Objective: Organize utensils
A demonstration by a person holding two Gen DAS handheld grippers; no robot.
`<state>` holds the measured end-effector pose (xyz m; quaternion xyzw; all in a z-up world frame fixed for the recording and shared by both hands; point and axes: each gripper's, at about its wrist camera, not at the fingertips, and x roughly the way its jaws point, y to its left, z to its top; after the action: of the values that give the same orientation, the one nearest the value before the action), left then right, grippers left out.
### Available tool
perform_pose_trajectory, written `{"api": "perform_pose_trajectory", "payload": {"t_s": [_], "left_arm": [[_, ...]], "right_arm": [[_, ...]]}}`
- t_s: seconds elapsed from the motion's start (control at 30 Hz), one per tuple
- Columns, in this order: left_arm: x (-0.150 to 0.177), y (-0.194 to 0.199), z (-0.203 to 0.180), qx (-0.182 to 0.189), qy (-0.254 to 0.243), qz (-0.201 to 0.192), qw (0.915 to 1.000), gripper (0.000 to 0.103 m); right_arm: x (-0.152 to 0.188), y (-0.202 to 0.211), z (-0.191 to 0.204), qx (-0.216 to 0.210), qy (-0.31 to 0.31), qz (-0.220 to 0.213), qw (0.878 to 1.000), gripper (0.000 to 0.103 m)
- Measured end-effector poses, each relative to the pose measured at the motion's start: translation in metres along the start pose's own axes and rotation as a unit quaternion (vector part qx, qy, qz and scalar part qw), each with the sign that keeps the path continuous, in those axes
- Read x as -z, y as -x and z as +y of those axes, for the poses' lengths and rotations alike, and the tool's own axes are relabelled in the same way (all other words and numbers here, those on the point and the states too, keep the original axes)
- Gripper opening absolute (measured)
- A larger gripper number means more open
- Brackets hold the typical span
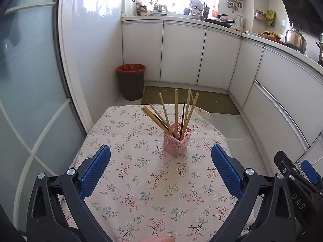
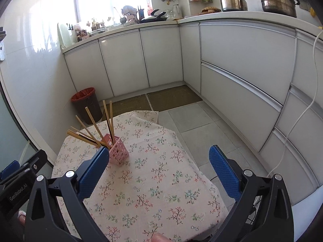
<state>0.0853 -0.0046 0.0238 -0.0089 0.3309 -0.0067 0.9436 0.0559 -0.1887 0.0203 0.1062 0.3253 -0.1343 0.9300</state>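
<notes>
A pink perforated holder (image 1: 177,140) stands upright on the floral tablecloth (image 1: 141,191), with several wooden chopsticks (image 1: 176,109) and a dark one fanned out of it. My left gripper (image 1: 160,151) is open and empty, its blue pads either side of the holder's near view, short of it. In the right wrist view the holder (image 2: 119,153) and chopsticks (image 2: 90,127) sit left of centre, partly behind my left blue finger (image 2: 94,169). My right gripper (image 2: 159,153) is open and empty, to the right of the holder above the cloth (image 2: 153,181).
A brown bin with a red liner (image 1: 131,80) stands on the floor beyond the table. White cabinets (image 1: 181,52) run along the back and right. A glass door (image 1: 24,100) is at left. The right gripper's body (image 1: 298,181) shows at the left view's right edge.
</notes>
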Motion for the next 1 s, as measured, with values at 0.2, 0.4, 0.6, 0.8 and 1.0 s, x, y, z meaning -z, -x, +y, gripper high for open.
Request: {"api": "perform_pose_trajectory", "payload": {"t_s": [0.2,0.4,0.6,0.8,1.0], "left_arm": [[0.007,0.018,0.003,0.006,-0.009,-0.001,0.9999,0.096],[0.009,0.022,0.002,0.004,-0.014,-0.003,0.9999,0.096],[0.010,0.020,-0.001,0.002,-0.019,-0.004,0.9998,0.096],[0.009,0.019,-0.002,0.003,-0.018,-0.003,0.9998,0.096],[0.009,0.017,0.000,0.001,-0.018,-0.003,0.9998,0.096]], "right_arm": [[0.006,0.010,0.003,0.003,0.010,0.005,1.000,0.096],[0.004,0.010,0.003,-0.008,0.006,0.014,1.000,0.096],[0.003,0.008,0.001,-0.009,0.000,0.016,1.000,0.096],[0.001,0.008,0.000,-0.010,0.000,0.016,1.000,0.096],[0.002,0.007,0.001,-0.012,-0.002,0.020,1.000,0.096]]}}
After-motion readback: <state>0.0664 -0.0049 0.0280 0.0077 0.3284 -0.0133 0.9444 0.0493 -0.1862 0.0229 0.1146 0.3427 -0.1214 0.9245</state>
